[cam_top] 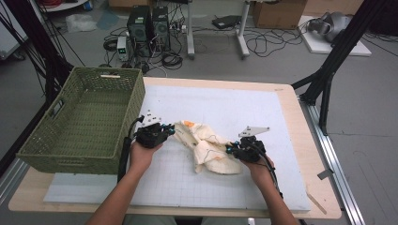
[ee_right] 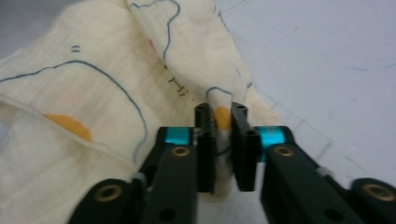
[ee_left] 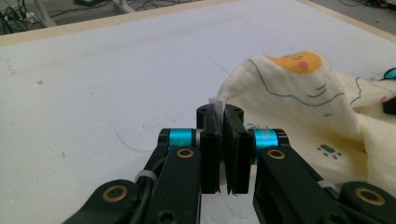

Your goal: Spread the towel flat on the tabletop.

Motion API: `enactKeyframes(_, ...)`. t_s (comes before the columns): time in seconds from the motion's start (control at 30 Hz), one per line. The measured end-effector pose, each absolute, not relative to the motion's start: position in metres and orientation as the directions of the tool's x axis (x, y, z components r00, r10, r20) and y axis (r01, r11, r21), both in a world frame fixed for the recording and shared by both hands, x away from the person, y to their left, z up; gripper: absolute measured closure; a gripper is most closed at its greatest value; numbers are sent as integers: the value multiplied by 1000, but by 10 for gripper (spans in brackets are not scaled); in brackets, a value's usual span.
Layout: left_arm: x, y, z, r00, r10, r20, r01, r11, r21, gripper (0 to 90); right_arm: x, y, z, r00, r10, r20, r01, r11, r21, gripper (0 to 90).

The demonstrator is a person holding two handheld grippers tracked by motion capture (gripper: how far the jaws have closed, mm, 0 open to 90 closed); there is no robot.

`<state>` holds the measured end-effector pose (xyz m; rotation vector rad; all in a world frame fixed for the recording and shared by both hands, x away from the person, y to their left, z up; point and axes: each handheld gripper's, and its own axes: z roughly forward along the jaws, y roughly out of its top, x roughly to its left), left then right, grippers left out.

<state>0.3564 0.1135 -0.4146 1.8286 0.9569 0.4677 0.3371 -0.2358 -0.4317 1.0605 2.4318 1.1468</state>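
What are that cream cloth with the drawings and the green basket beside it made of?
The cloth looks like soft, thin woven cotton, maybe gauze: matte, crumpled into loose folds, with printed blue outlines and orange patches. The basket appears to be woven wicker or a plastic imitation, olive green and matte; its walls show a regular plaited pattern with handle slots. Which of the two I cannot tell.
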Motion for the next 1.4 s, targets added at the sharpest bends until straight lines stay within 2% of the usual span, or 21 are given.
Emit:
enactKeyframes(0.1, 357, 113, -416, 643, 758, -110, 401, -211, 891, 854, 339, -243, -430, -688, 726, 26, 491, 438, 753, 867)
enactKeyframes(0.33, 357, 105, -420, 663, 742, -104, 402, -234, 885, 854, 355, -268, -421, -549, 831, -87, 501, 411, 761, 866)
enactKeyframes(0.5, 359, 95, -425, 661, 744, -95, 395, -238, 887, 839, 373, -273, -414, -453, 864, -220, 508, 453, 732, 865)
enactKeyframes(0.53, 359, 92, -427, 645, 759, -90, 400, -234, 886, 795, 377, -271, -413, -433, 862, -263, 510, 475, 717, 865)
enactKeyframes(0.6, 360, 91, -427, 605, 788, -116, 429, -200, 881, 604, 386, -271, -413, -405, 863, -302, 534, 491, 688, 863)
enactKeyframes(0.67, 360, 93, -426, 578, 803, -145, 449, -164, 879, 488, 391, -274, -414, -384, 871, -307, 556, 484, 676, 845)
enactKeyframes(0.8, 354, 96, -423, 606, 784, -135, 430, -180, 885, 472, 392, -283, -414, -365, 905, -216, 584, 404, 704, 674)
enactKeyframes(0.93, 347, 84, -428, 677, 718, -161, 443, -222, 869, 472, 378, -288, -405, -383, 913, -140, 537, 343, 771, 567)
enactKeyframes(1.2, 339, 35, -440, 744, 640, -193, 460, -279, 843, 446, 340, -294, -400, -442, 893, -87, 478, 317, 819, 483)
enactKeyframes(1.4, 339, 5, -446, 777, 608, -164, 448, -350, 823, 414, 323, -301, -410, -449, 891, -63, 480, 300, 825, 456)
